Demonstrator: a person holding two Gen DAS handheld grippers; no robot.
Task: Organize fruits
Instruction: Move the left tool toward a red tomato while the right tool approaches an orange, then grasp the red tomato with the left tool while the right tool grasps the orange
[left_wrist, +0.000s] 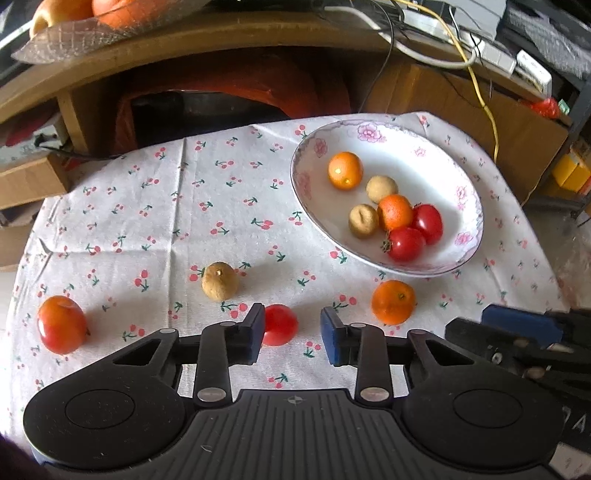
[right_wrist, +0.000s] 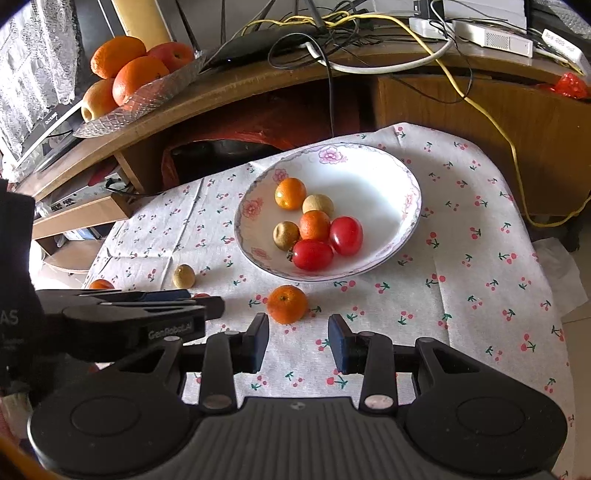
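My left tongs (left_wrist: 291, 332) stood wide apart, holding nothing, low over the near edge of the desk (left_wrist: 147, 221), with a small red tomato (left_wrist: 279, 325) just beside the left finger. My right tongs (right_wrist: 298, 341) were equally wide and empty, a loose mandarin (right_wrist: 287, 304) on the cloth just ahead of them. The flowered bowl (right_wrist: 388, 170) sat toward the far right corner, already holding two mandarins, two brown fruits and two tomatoes. A brown fruit (left_wrist: 218, 280) and a larger tomato (left_wrist: 61, 324) lay loose near the left edge.
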